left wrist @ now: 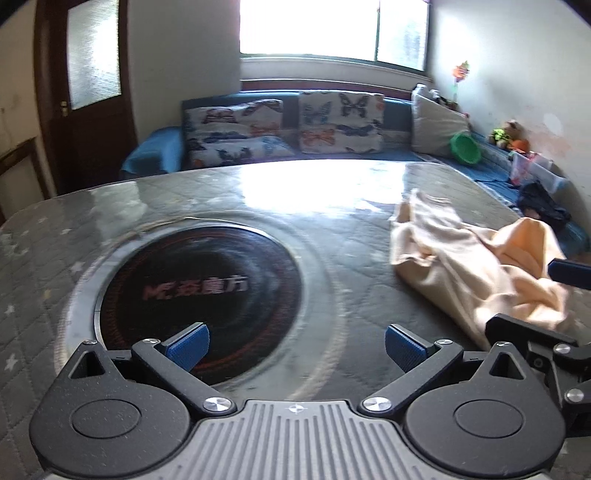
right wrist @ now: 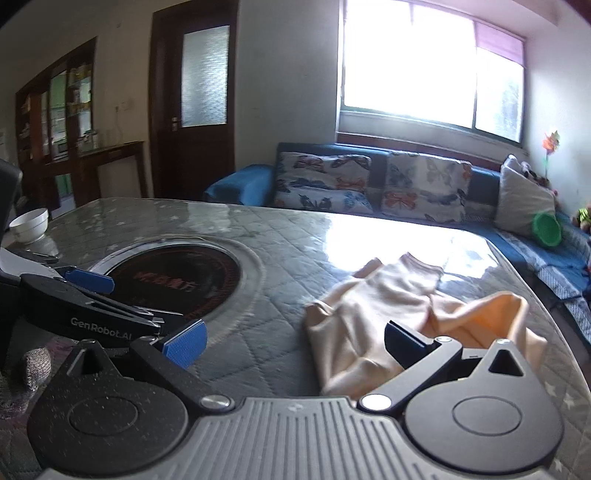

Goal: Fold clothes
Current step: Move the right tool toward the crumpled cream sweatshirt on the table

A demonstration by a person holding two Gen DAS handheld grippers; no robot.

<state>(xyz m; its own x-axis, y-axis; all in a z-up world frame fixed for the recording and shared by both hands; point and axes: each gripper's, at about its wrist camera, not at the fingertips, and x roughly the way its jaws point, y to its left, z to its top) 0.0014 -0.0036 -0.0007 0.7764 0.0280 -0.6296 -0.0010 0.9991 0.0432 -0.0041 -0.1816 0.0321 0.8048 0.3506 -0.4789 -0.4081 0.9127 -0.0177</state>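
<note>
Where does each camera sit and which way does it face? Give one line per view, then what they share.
Left wrist: on the left gripper, low over the table, facing the sofa; its open fingers show, the right gripper at the edge.
Right wrist: on the right gripper, facing likewise; open fingers, the left gripper alongside.
Shared: cream garment, round cooktop, window.

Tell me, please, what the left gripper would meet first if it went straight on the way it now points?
Probably the round black burner set into the table: the open left gripper points across it, with nothing between. The cream garment lies off to its right. Depth is hard to judge.
</note>
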